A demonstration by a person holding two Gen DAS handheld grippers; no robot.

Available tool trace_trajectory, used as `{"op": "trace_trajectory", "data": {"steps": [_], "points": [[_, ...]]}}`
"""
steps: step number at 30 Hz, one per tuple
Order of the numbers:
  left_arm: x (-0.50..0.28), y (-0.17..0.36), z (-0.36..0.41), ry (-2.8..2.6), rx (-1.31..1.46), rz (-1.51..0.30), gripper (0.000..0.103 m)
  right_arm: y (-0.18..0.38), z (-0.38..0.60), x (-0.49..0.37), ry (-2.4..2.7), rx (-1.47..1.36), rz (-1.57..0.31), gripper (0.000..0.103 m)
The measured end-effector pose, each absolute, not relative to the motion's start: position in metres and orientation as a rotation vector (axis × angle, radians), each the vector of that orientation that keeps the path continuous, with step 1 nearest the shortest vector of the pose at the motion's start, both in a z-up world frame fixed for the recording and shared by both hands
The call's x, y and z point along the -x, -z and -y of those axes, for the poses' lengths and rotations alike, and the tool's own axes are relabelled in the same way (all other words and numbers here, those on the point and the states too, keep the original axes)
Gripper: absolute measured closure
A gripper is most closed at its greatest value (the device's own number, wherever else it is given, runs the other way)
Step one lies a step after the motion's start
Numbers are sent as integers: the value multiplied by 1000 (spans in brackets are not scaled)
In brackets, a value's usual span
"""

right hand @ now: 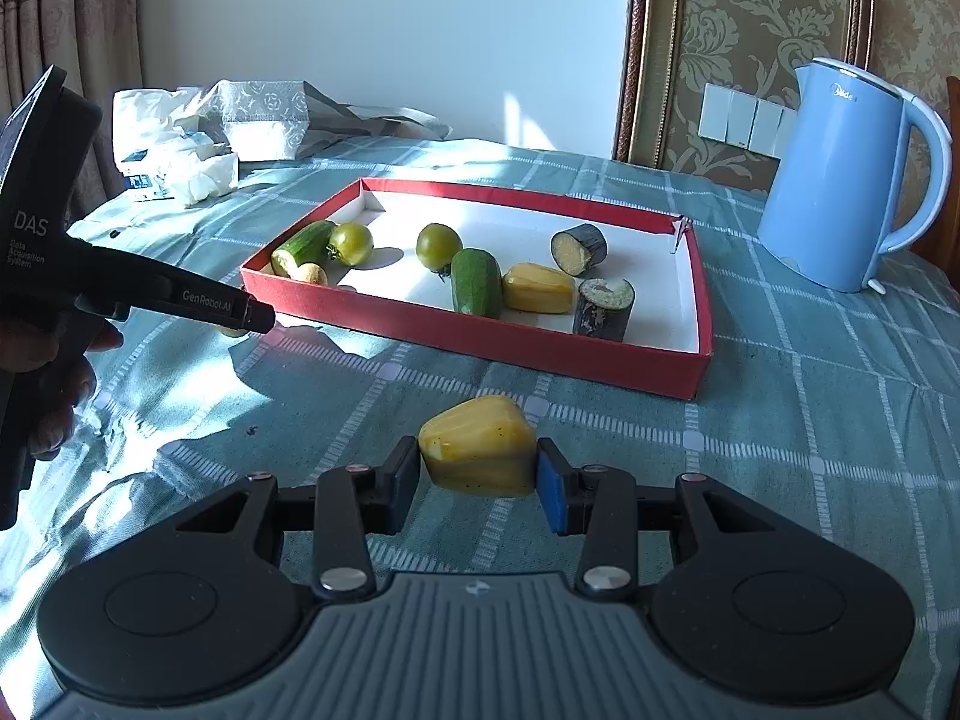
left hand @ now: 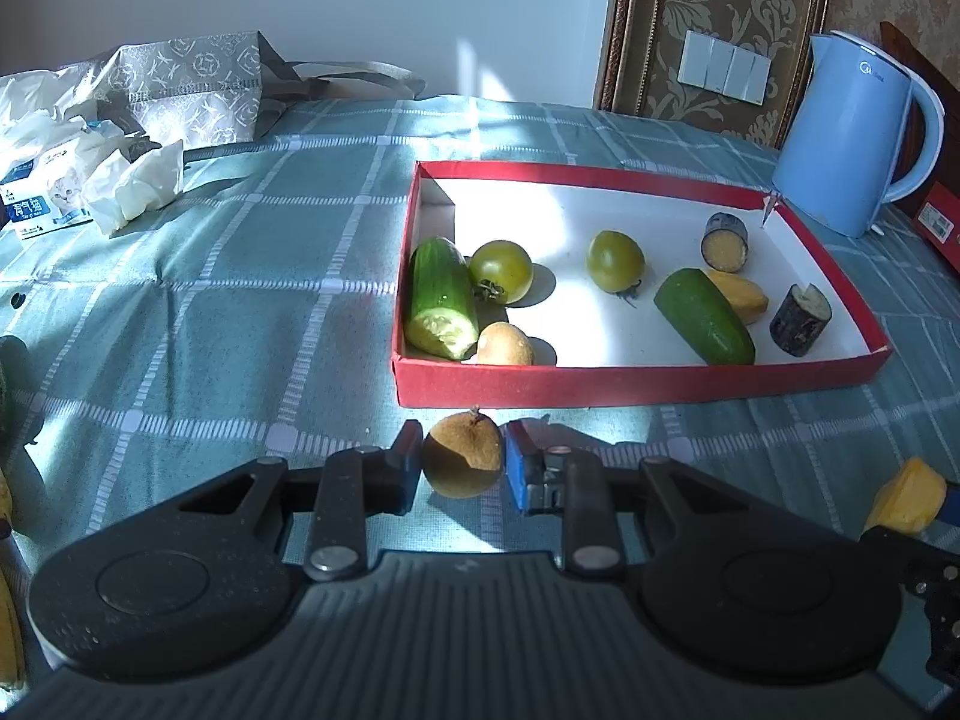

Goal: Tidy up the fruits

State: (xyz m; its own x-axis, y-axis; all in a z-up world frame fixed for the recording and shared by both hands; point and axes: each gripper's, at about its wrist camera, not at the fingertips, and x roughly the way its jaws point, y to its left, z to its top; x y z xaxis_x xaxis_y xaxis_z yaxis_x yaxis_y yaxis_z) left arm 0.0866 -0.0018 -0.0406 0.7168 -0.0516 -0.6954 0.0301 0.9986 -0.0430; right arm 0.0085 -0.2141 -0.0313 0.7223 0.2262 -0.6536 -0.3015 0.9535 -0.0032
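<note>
Left tongs point(left hand: 462, 462) pinch a small brown fruit point(left hand: 462, 456), light and firm; right tongs point(right hand: 477, 468) pinch a yellow fruit piece point(right hand: 477, 444), probably soft and slick: squeeze its flanks gently. Both are just short of the red box point(right hand: 480, 339).

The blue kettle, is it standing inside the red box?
No, the blue kettle stands on the tablecloth outside the red box, beyond its far right corner.
</note>
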Motion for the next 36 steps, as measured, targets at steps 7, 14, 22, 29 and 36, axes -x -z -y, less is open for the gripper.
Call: {"op": "trace_trajectory", "data": {"steps": [7,14,22,29,36], "points": [[-85,38,4,51,15,-775,78,30,214,-5,-289,111,-704,62],[-84,36,5,52,16,-774,78,30,215,-3,-284,111,-706,62],[-82,35,7,53,8,-773,78,27,218,-1,-283,108,-706,62],[-82,34,9,54,3,-770,78,27,219,0,-285,106,-706,62],[-82,33,9,59,8,-775,78,27,220,0,-288,108,-708,62]]}}
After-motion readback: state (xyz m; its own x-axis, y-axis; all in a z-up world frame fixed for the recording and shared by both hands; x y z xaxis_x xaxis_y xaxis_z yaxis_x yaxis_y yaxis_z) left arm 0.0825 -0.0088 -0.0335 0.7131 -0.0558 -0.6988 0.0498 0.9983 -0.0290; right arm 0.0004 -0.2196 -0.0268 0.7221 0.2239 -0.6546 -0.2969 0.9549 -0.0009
